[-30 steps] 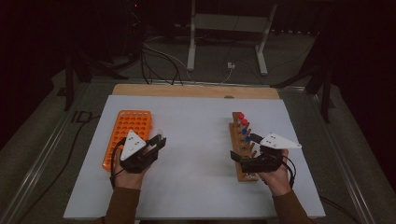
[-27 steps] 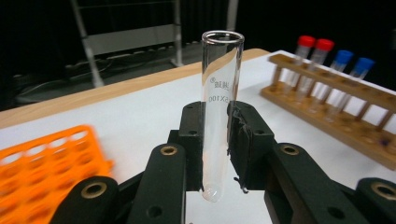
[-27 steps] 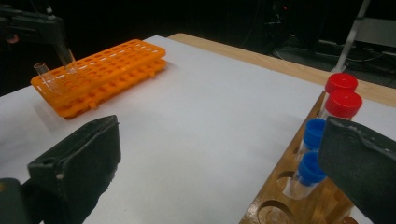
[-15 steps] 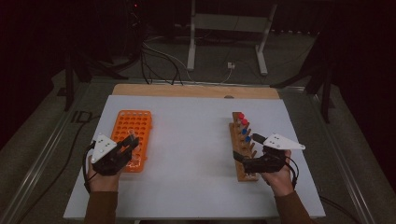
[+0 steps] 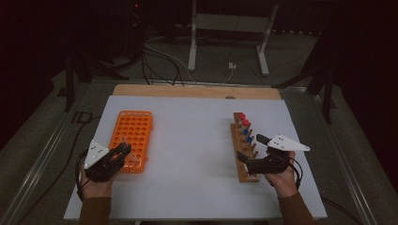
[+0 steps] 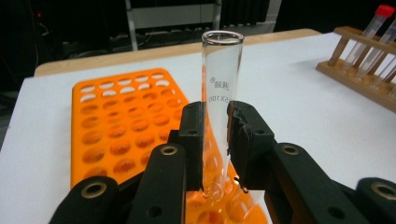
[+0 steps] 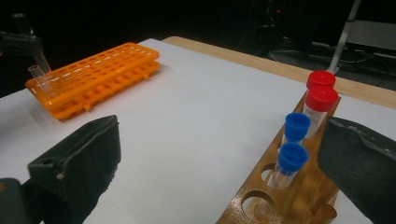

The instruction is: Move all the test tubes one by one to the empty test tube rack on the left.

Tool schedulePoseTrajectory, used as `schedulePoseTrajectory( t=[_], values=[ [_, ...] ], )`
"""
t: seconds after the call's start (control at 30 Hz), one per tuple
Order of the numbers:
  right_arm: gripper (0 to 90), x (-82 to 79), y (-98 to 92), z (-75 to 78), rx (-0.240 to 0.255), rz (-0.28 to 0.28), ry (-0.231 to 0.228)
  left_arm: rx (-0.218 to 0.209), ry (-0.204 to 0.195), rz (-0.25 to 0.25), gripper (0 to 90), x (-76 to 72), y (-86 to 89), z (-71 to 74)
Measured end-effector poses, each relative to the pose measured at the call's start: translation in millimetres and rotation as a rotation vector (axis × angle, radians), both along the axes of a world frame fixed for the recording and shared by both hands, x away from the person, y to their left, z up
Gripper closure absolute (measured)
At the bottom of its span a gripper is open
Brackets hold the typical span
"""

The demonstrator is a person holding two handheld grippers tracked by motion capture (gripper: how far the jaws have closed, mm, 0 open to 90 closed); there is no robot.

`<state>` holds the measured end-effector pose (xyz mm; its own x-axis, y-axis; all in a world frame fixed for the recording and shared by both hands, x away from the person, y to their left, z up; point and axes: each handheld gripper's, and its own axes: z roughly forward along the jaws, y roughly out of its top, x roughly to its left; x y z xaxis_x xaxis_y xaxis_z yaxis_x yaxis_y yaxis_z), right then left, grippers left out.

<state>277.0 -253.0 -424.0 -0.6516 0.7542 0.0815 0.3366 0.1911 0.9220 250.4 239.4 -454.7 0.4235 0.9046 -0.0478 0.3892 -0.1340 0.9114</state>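
Over orange rack [image 5: 132, 138], left gripper [image 6: 215, 140] level.

We see two hand-held grippers, the left gripper [image 5: 123, 149] and the right gripper [image 5: 244, 158], both matte black with blocky jaws. Brass-ringed screw holes stud the jaw arms. Each carries a pale grey three-cornered plate on top and trails a black cable. Both sleeves are brown.

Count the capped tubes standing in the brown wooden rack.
4: two red-capped tubes at the brown wooden rack's far end, two blue-capped tubes next nearer.
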Motion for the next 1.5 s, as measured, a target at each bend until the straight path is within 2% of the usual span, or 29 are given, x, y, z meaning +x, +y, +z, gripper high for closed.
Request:
schedulePoseTrajectory(
  t=[0.37,0.67,0.77,0.9,1.17,1.43,1.5],
  values=[
    [0.0,-0.6,-2.5,-0.6,0.007,-0.004,-0.001,0.006,0.057,-0.01,75.7,-6.0,7.8,-14.4],
    [0.0,-0.6,-1.9,-1.5,0.004,0.0,0.001,0.089,0.115,-0.037,75.9,-6.4,2.8,-23.5],
    [0.0,-0.5,-2.0,-1.8,0.003,0.001,0.001,0.132,0.143,-0.046,76.0,-4.8,-0.4,-27.4],
    [0.0,-0.5,-2.5,-2.4,0.006,0.001,0.004,0.151,0.152,-0.047,76.3,-3.9,-2.5,-27.7],
    [0.0,-0.4,-2.0,-3.1,0.006,0.004,0.006,0.174,0.177,-0.058,76.7,-3.4,-2.6,-30.8],
    [0.0,-0.1,-0.3,-4.0,0.004,0.009,0.009,0.144,0.18,-0.053,75.2,-3.5,0.2,-31.6],
    [0.0,-0.1,-0.7,-3.9,0.003,0.009,0.008,0.137,0.184,-0.043,69.9,-3.7,1.1,-31.4]
  ],
)
